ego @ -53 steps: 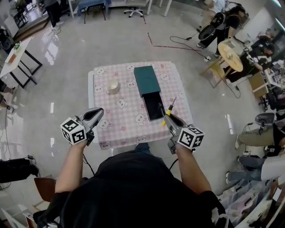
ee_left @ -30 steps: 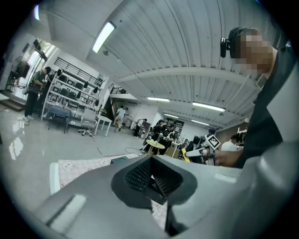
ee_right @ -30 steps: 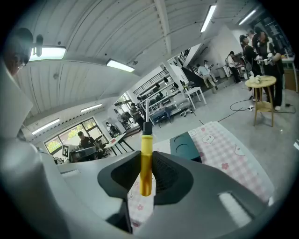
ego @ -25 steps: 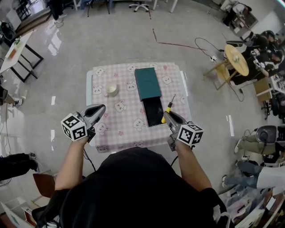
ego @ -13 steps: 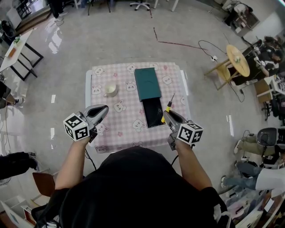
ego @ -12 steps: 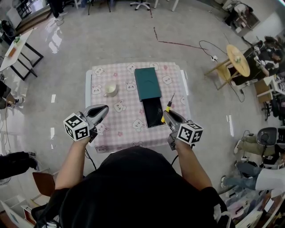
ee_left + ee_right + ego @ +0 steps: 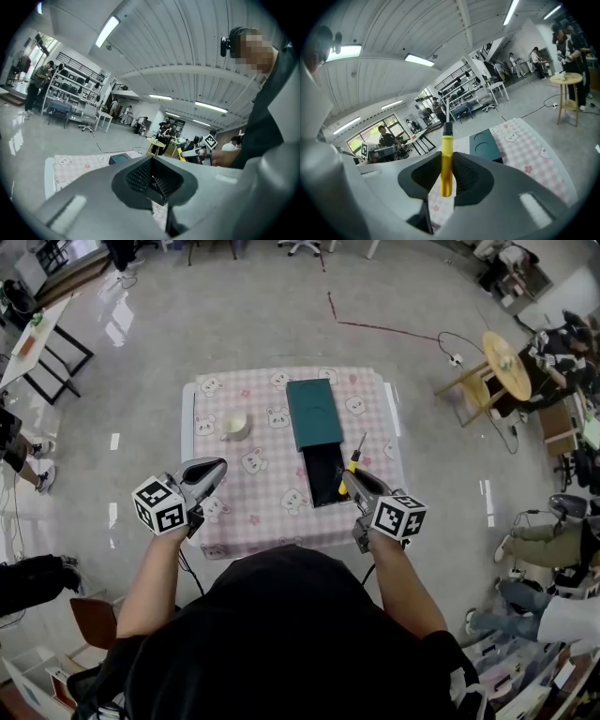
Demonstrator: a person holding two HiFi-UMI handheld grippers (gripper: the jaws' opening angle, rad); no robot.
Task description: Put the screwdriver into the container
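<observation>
Screwdriver (image 7: 446, 164): your right tongs (image 7: 446, 177) are clamped on the yellow handle, with the metal shaft sticking out past the pads. It's up in the air over the near right part of the tabletop (image 7: 255, 507), just beside the container's open end. It's not in yet.

Container (image 7: 315, 418): a dark teal box lying lengthwise mid-tabletop, with a black open section at the end nearer you. Can't tell how deep that section is.

Left tongs (image 7: 152, 180): closed on nothing, hanging over the near left edge, well apart from the box.

Cup (image 7: 234, 425): sits left of the box's far end, out of your way.

Where you're at: looks like the carry part to me, with the drop-in left to do.

What could go wrong:
- The handle is round and you're only pinching a short stretch of it, so it could swivel in the pads when you tilt it down.
- The shaft leads. Come in too flat and the tip may catch the teal cover or the rim.
- Nothing is holding the box, so a bump would probably shove it along the cloth.
- Let go too high and the screwdriver might bounce out and roll toward the right edge.
</observation>
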